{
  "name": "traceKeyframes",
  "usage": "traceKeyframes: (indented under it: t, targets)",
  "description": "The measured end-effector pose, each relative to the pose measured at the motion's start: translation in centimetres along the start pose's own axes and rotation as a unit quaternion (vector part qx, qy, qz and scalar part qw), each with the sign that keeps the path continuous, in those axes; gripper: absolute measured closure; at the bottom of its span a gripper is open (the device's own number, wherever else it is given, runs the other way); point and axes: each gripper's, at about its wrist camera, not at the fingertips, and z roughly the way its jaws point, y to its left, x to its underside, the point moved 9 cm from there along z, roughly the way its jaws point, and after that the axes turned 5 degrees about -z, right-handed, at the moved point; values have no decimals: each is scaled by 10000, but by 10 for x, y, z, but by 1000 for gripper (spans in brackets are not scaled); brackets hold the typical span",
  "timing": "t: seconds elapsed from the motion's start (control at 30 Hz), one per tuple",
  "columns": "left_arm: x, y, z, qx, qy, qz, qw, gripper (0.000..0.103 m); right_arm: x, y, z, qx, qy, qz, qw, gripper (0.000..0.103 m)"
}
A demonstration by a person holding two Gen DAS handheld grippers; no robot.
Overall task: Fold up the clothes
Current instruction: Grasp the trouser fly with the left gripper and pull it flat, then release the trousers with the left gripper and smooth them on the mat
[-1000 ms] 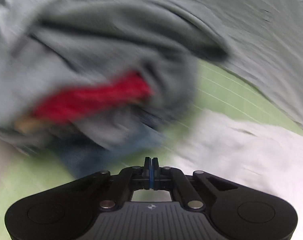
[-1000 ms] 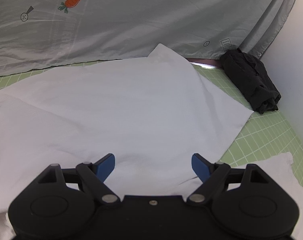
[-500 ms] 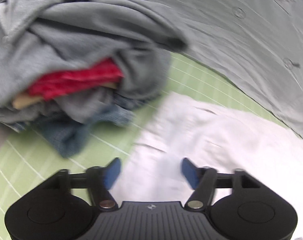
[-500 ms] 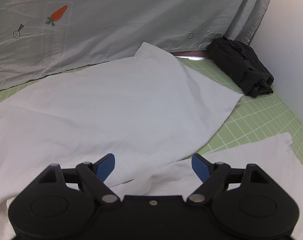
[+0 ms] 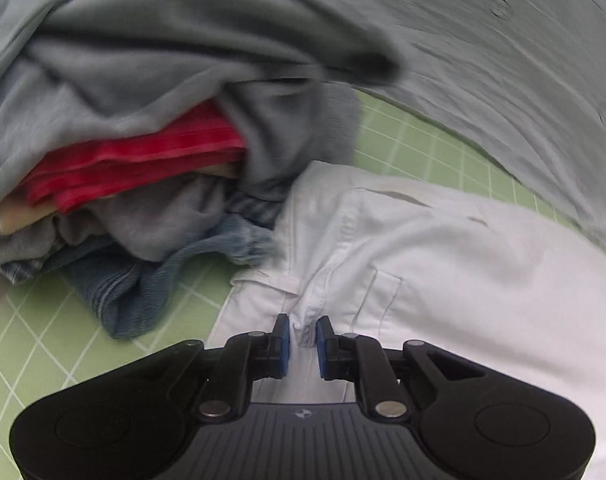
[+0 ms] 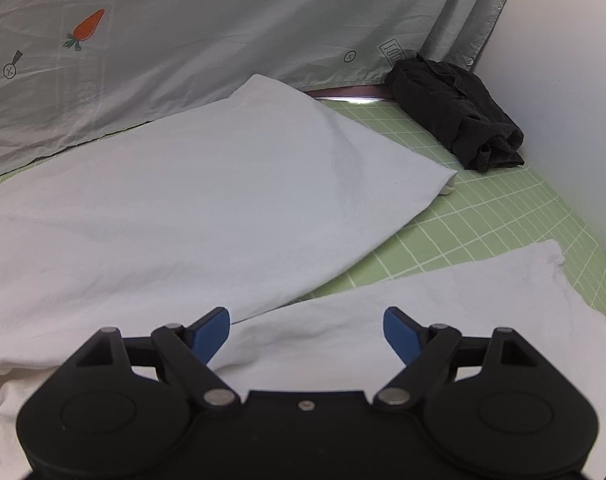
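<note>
White trousers lie on the green grid mat. My left gripper is shut on a bunched fold of their waistband between the blue pads. In the right wrist view the two white trouser legs spread over the mat, one leg nearer. My right gripper is open and empty, just above the gap between the legs.
A heap of grey, red and blue clothes sits left of the trousers, touching the waistband. A folded black garment lies at the far right by a white wall. A grey sheet with a carrot print hangs behind.
My left gripper opened, moved onto the trouser waistband and closed on it. My right gripper stayed open and drew back, bringing the nearer leg into view.
</note>
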Motion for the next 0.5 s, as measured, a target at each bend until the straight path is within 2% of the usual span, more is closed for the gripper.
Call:
traceKeyframes:
  t: [0.07,0.13,0.17,0.2,0.27,0.33,0.5]
  targets:
    - [-4,7,-5,110,93,-225,9996,83,2,-6,-2,-15,-26,63,10000,18]
    - [-1,3,-18,107,77,-186,9997,80,4,-15,-3,-55,-40,146,9999,18]
    - [2,-1,-27,71,40,-100,9999,71,5,-20,-3,-75,-47,188,9998,18]
    - [6,-6,-35,3,5,4,10000,56,6,-24,-4,-95,-54,230,9997,18]
    - [19,-18,-50,-19,-39,184,9998,38,9,-34,-5,-135,-68,314,9994,18]
    - [41,-36,-63,119,10,323,9994,36,11,-43,-6,-175,-82,397,9990,18]
    - [102,-78,-78,167,283,674,9972,29,14,-73,-8,-313,-166,416,9985,14]
